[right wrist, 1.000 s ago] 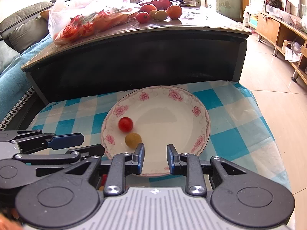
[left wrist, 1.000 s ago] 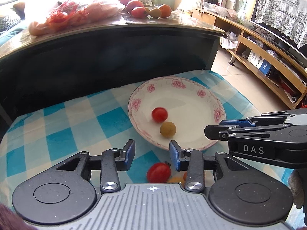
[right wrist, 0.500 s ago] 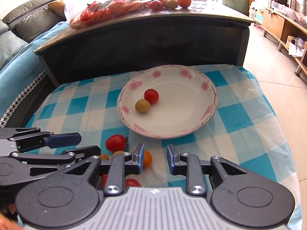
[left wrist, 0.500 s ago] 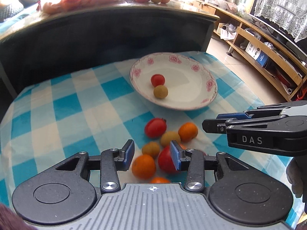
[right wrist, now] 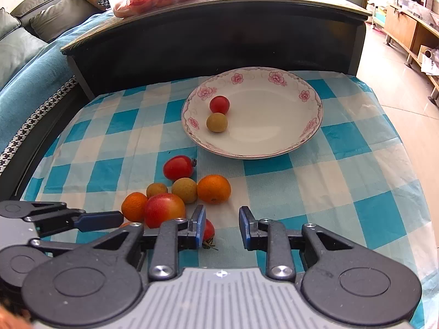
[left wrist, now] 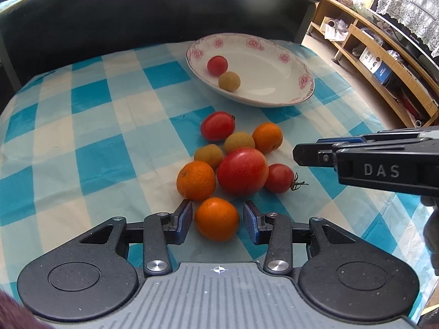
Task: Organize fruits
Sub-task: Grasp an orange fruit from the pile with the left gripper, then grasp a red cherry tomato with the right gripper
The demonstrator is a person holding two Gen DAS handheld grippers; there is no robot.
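Between left gripper (left wrist: 216, 218) pads: nearest orange (left wrist: 217, 218), jaws apart, not clamped yet, gaps both sides. Right gripper (right wrist: 221, 226) also apart, holding nothing, small red tomato (right wrist: 208, 231) just by its left pad. Just beyond: loose cluster on checked cloth (left wrist: 90, 126) w/ big red fruit (left wrist: 242, 170), two more oranges, two brownish longans, two tomatoes. Farther: floral plate (left wrist: 299, 67), only one cherry tomato (left wrist: 217, 65) + one longan (left wrist: 229, 81) inside. Est. early stage; approx. eight pcs left to move.
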